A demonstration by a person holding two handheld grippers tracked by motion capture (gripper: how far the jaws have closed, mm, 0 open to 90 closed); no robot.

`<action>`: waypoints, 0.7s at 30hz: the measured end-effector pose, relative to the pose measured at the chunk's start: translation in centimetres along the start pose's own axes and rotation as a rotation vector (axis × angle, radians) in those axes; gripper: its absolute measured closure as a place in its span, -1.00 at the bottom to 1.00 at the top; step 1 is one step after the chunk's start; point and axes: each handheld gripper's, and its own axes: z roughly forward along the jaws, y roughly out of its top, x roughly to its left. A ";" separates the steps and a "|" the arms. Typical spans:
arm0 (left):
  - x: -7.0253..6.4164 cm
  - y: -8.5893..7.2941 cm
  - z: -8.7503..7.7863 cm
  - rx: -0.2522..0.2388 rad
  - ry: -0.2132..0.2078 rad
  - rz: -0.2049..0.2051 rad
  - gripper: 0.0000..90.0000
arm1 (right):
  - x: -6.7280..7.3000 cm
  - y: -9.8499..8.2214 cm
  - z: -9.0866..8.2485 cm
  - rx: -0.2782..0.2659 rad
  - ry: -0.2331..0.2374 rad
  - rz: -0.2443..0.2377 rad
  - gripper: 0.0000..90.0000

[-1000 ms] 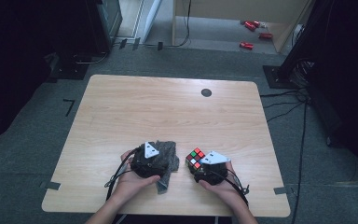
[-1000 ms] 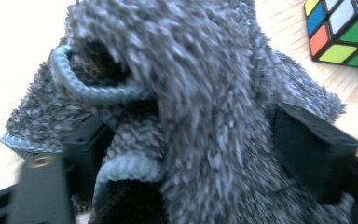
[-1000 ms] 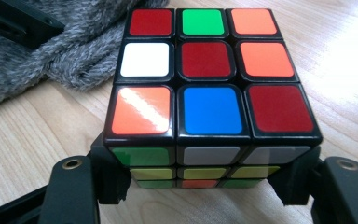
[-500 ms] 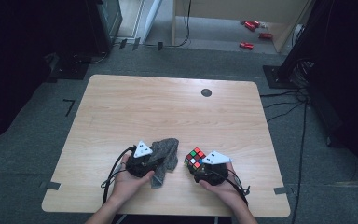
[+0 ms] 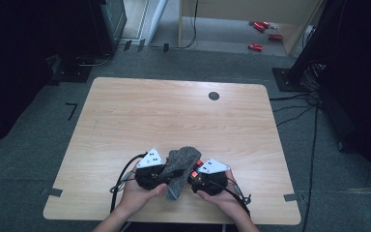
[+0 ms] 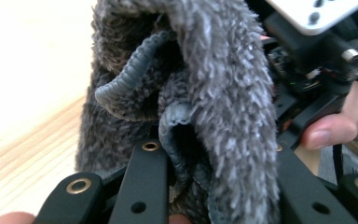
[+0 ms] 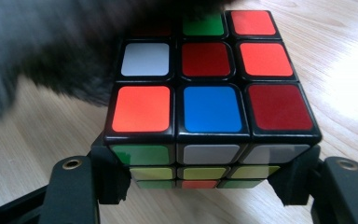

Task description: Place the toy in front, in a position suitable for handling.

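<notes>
A grey fuzzy cloth (image 5: 178, 163) (image 6: 200, 93) is bunched in my left gripper (image 5: 150, 175) (image 6: 214, 154), whose jaws are shut on its folds near the table's front edge. The cloth hangs to the right, over the top of a puzzle cube (image 7: 209, 98) (image 5: 196, 169). My right gripper (image 5: 207, 180) (image 7: 205, 179) is shut on that cube, one jaw against each side. The cloth (image 7: 42, 51) shows as a dark blur over the cube's far left corner in the right gripper view. The right gripper's body (image 6: 307, 51) and a thumb appear just behind the cloth in the left gripper view.
The wooden table (image 5: 174, 116) has a small black round disc (image 5: 214, 95) at its far right side. Cables (image 5: 121, 179) trail off the front edge. Red items (image 5: 256, 47) lie on the floor beyond the table.
The left gripper has carried the cloth to the right and up, so it now drapes over the cube, which a second ago lay uncovered beside it. The right gripper has held still.
</notes>
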 end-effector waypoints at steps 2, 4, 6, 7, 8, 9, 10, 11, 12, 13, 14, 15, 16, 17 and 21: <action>-0.6 0.1 0.3 0.009 0.000 0.022 0.67 | 0.4 0.2 0.2 0.011 -0.009 -0.013 -0.24; -0.8 0.2 0.5 0.019 0.017 0.030 0.66 | 0.7 0.3 0.3 0.014 -0.012 -0.016 -0.24; -0.8 0.3 0.6 0.038 0.048 0.030 0.66 | 1.1 0.4 0.3 0.022 -0.046 -0.035 -0.23; -0.7 0.3 0.6 0.045 0.058 0.029 0.66 | 1.2 0.5 0.3 0.023 -0.058 -0.054 -0.23; -0.6 0.4 0.6 0.049 0.061 0.027 0.66 | 1.3 0.5 0.2 0.026 -0.062 -0.065 -0.23; -0.5 0.5 0.5 0.049 0.063 0.014 0.66 | 1.3 0.5 0.2 0.026 -0.062 -0.065 -0.23; -0.3 0.6 0.4 0.045 0.065 -0.004 0.65 | 1.3 0.5 0.2 0.028 -0.059 -0.069 -0.23; -0.1 0.7 0.3 0.042 0.063 -0.021 0.65 | 1.4 0.5 0.2 0.024 -0.056 -0.071 -0.23; 0.1 0.7 0.3 0.041 0.059 -0.039 0.65 | 1.4 0.6 0.1 0.024 -0.055 -0.075 -0.23; 0.4 0.7 0.3 0.049 0.052 -0.054 0.65 | 1.5 0.6 0.1 0.026 -0.059 -0.082 -0.23; 0.5 0.7 0.3 0.055 0.055 -0.056 0.64 | 1.7 0.6 0.2 0.029 -0.067 -0.099 -0.23; 0.5 0.7 0.3 0.056 0.066 -0.056 0.64 | 1.8 0.6 0.2 0.034 -0.071 -0.106 -0.23; 0.6 0.7 0.4 0.056 0.073 -0.061 0.62 | 2.0 0.5 0.3 0.037 -0.075 -0.132 -0.23; 0.6 0.7 0.4 0.056 0.073 -0.061 0.62 | 2.0 0.5 0.3 0.037 -0.075 -0.132 -0.23; -0.9 1.1 0.6 0.064 0.045 0.005 0.60 | 2.4 0.7 0.2 0.033 -0.061 -0.155 -0.23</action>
